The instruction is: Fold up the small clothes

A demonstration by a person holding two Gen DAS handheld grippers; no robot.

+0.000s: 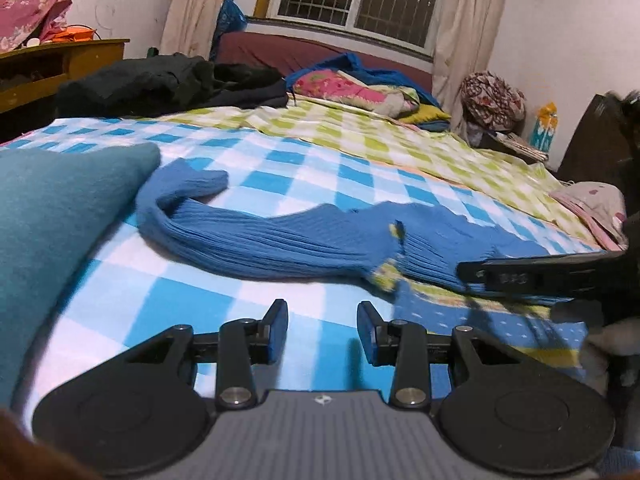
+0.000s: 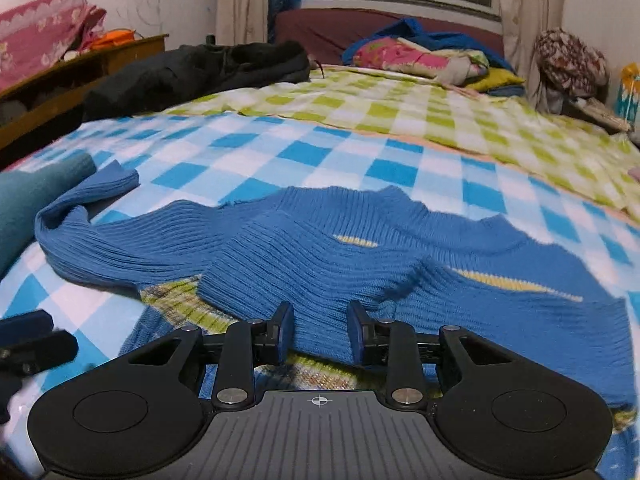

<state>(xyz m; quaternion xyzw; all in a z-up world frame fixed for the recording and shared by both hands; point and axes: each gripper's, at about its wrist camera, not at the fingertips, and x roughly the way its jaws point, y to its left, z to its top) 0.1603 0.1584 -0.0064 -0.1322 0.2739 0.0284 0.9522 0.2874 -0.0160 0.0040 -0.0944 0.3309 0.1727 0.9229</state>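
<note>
A small blue ribbed sweater with yellow stripes lies on the blue-checked bedsheet. One sleeve is folded across its front; the other sleeve trails out to the left. My right gripper is open, its fingers either side of the folded sleeve's cuff edge, holding nothing. My left gripper is open and empty over bare sheet, just left of the sweater's hem. The right gripper also shows in the left wrist view, lying over the sweater.
A folded teal cloth lies at the left. Black clothing and a pile of colourful bedding sit at the bed's far end. A wooden cabinet stands at the left.
</note>
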